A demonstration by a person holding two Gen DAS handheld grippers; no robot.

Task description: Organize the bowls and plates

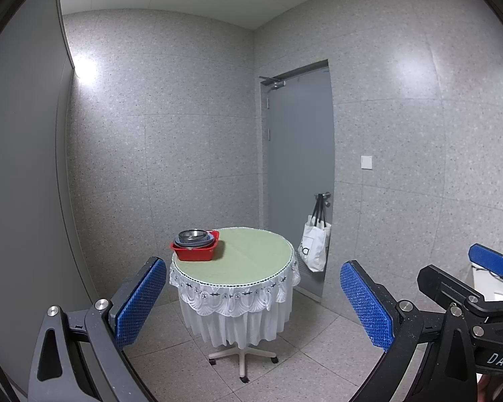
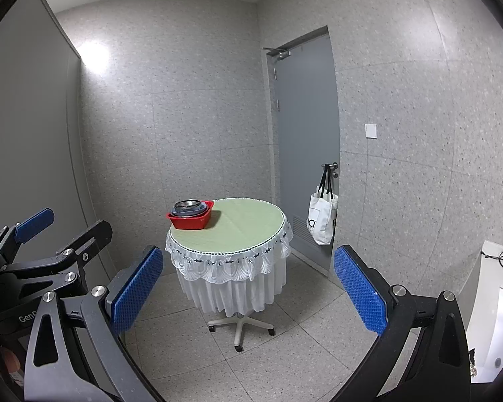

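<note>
A red square basin stands at the left rim of a round table with a green top and white lace skirt. Stacked in it are blue-grey dishes with a steel bowl on top. The same basin and steel bowl show in the right wrist view on the table. My left gripper is open and empty, well back from the table. My right gripper is open and empty too, beside the left one. The right gripper shows at the right edge of the left view; the left gripper shows at the left of the right view.
The table stands on a wheeled pedestal on a tiled floor. A grey door is behind it, with a white tote bag on its handle. A white counter with cables is at the right. Speckled walls enclose the room.
</note>
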